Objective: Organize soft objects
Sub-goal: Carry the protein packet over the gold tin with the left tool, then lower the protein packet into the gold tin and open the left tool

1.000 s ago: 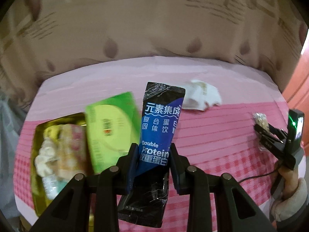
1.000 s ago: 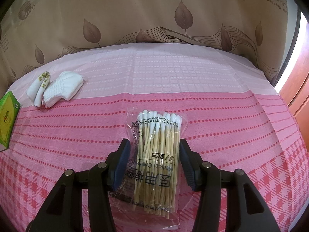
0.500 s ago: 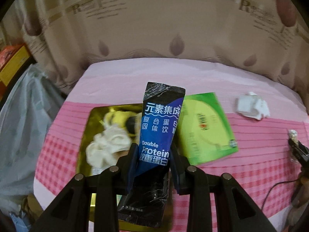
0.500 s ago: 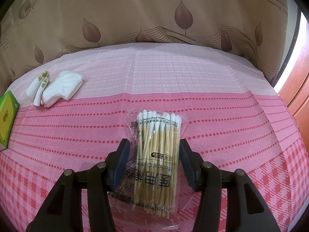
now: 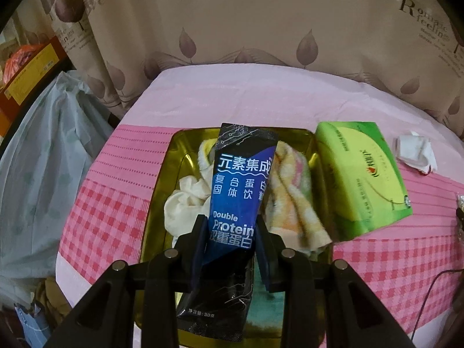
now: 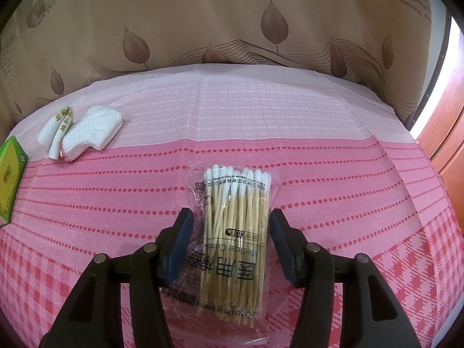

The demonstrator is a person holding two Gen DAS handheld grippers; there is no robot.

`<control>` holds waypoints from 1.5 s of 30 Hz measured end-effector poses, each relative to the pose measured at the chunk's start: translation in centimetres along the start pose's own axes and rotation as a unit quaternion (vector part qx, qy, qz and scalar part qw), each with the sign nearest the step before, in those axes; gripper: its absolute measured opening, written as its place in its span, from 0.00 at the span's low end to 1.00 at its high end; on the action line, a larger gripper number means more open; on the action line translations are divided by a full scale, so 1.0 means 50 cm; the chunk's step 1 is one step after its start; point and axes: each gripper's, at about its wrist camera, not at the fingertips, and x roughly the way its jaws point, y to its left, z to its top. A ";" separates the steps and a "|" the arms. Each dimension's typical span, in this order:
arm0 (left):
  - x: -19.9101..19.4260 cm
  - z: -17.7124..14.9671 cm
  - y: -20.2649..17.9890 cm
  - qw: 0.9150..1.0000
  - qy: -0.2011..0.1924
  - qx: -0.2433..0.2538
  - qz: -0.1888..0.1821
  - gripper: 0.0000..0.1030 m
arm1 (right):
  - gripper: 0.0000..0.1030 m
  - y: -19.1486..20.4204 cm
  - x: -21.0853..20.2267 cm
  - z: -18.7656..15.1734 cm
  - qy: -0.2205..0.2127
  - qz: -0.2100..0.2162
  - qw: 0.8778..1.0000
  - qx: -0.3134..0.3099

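Two grippers are mine, and I take the left wrist view first. My left gripper (image 5: 232, 240) is clamped on a dark blue and black foil protein-drink sachet (image 5: 242, 191), its pads pressing the sachet's narrow waist so the top stands above the fingers and the tail hangs below. Under it lies a gold metal tray (image 5: 162, 191) near the left edge of the pink checked tablecloth (image 5: 107, 211). In the tray are a crumpled cream cloth (image 5: 188, 200) and a folded yellow and pink towel (image 5: 293, 194). A green plastic tissue pack (image 5: 362, 179) lies just beside the tray's right wall, and small white cloth pieces (image 5: 417, 153) lie further toward the right edge.

I judge the sachet is about to go into the tray. Its foil is slick and the grip is narrow, so it could swivel or slip. Released where it is, it might land on the towel's hump and slide toward the tray's near wall.

In the right wrist view, my right gripper (image 6: 230, 240) has its jaws apart around a clear plastic bag of wooden cotton swabs (image 6: 235, 237), lying on the cloth near its front edge, and the pads do not press it. If I close on the loose film alone, the bundle could sag or slide out.
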 end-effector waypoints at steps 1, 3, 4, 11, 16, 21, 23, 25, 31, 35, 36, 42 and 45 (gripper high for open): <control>0.004 -0.001 0.003 1.000 0.001 0.000 -0.002 0.31 | 0.50 -0.002 0.000 0.000 0.000 0.000 1.000 0.000; 0.015 -0.003 0.011 1.000 0.006 -0.001 -0.004 0.31 | 0.50 0.000 0.000 -0.001 0.000 -0.001 1.000 0.000; 0.020 -0.005 0.014 1.000 0.008 0.000 -0.004 0.31 | 0.50 -0.002 0.000 -0.001 0.000 -0.001 1.000 0.000; 0.042 -0.012 0.031 1.000 0.017 -0.003 -0.005 0.31 | 0.51 -0.003 0.001 0.000 0.000 -0.003 1.000 0.000; 0.054 -0.019 0.039 1.000 0.024 0.001 -0.007 0.31 | 0.53 -0.007 0.001 0.000 0.001 -0.005 1.000 0.000; 0.062 -0.023 0.047 1.000 0.026 -0.002 -0.006 0.34 | 0.54 -0.005 0.002 0.001 0.001 -0.007 1.000 0.001; 0.065 -0.024 0.050 1.000 0.027 -0.005 -0.010 0.34 | 0.55 -0.008 0.003 0.002 0.002 -0.006 1.000 0.002; 0.065 -0.025 0.049 1.000 0.028 -0.006 -0.012 0.38 | 0.55 -0.005 0.003 0.003 0.002 -0.006 1.000 0.002; 0.063 -0.023 0.059 0.999 0.028 -0.011 -0.016 0.38 | 0.56 -0.007 0.003 0.003 0.002 -0.006 1.000 0.002; 0.029 -0.023 0.069 1.000 -0.003 -0.028 -0.003 0.39 | 0.56 -0.007 0.003 0.003 0.002 -0.006 1.000 0.002; 0.020 -0.021 0.067 0.999 -0.009 -0.033 0.001 0.39 | 0.56 -0.007 0.003 0.003 0.002 -0.007 1.000 0.002; -0.019 -0.035 0.054 0.997 -0.052 -0.053 0.034 0.39 | 0.57 -0.007 0.003 0.003 0.002 -0.006 1.000 0.003; -0.025 -0.046 0.042 0.996 -0.064 -0.046 0.044 0.39 | 0.57 -0.008 0.004 0.002 0.002 -0.007 1.000 0.003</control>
